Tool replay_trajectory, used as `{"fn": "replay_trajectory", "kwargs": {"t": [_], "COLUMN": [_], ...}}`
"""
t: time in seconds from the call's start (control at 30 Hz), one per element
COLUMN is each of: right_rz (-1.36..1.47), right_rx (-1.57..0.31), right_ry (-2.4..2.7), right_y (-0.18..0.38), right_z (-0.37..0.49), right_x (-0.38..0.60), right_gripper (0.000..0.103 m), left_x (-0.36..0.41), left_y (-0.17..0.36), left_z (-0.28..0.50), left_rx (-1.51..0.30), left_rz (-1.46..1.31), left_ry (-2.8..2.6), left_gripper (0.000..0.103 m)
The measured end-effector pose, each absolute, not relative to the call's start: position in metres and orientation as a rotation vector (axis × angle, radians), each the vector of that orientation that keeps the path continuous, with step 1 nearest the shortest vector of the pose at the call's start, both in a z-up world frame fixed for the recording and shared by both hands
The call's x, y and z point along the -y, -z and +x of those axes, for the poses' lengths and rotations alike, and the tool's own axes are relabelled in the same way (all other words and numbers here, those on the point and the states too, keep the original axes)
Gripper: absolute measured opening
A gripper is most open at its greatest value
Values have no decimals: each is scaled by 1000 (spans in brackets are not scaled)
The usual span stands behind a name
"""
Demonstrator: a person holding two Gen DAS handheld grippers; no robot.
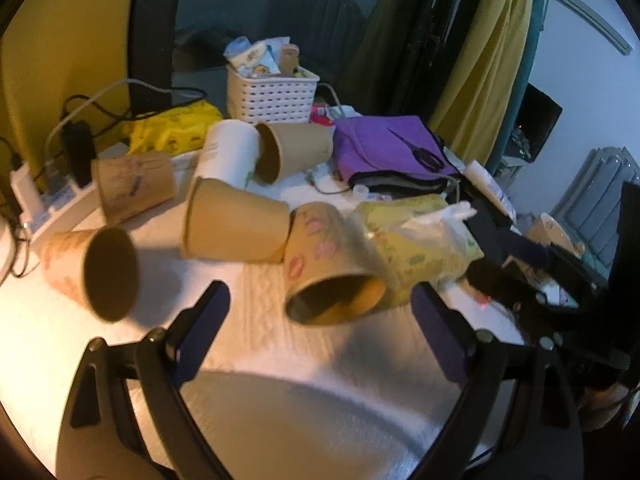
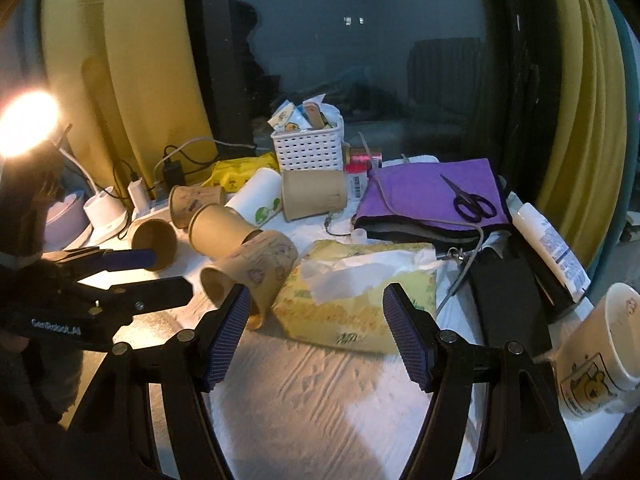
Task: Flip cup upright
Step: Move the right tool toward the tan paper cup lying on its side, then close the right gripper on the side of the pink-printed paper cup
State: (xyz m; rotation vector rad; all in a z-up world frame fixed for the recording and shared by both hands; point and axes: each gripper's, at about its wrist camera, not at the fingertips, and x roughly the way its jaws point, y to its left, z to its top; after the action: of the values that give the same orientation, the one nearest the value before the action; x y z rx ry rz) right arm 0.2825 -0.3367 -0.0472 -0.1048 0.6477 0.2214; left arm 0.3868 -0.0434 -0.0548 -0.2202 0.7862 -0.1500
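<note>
Setting: a lived-in home room at night, not a lab. Yellow curtains (image 2: 576,120) are hanging beside a dark window (image 2: 360,60). Household clutter is covering the counter (image 2: 320,392): a tissue pack (image 2: 356,300), a white basket (image 2: 308,148) of packets, scissors (image 2: 472,202) lying on purple cloth (image 2: 428,196), a cartoon mug (image 2: 600,360), chargers sitting in a power strip (image 1: 48,204).
</note>
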Motion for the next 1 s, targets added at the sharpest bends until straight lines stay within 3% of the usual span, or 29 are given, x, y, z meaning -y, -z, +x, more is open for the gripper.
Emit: {"fn": "replay_trajectory", "kwargs": {"t": [0.6, 0.7, 1.0], "right_rz": [-41, -27, -39], "right_rx": [-644, -642, -627], "right_ry": [-195, -190, -180], "right_y": [47, 47, 36], "right_z": [298, 294, 270], "right_x": [355, 355, 347], "right_gripper": [72, 72, 72], "left_x": [51, 51, 43], "left_y": [88, 93, 83], "left_z": [446, 446, 423], "left_rx": [-930, -971, -953], "left_rz": [-269, -277, -281], "left_ry": [211, 244, 274], "left_gripper": [92, 77, 74]}}
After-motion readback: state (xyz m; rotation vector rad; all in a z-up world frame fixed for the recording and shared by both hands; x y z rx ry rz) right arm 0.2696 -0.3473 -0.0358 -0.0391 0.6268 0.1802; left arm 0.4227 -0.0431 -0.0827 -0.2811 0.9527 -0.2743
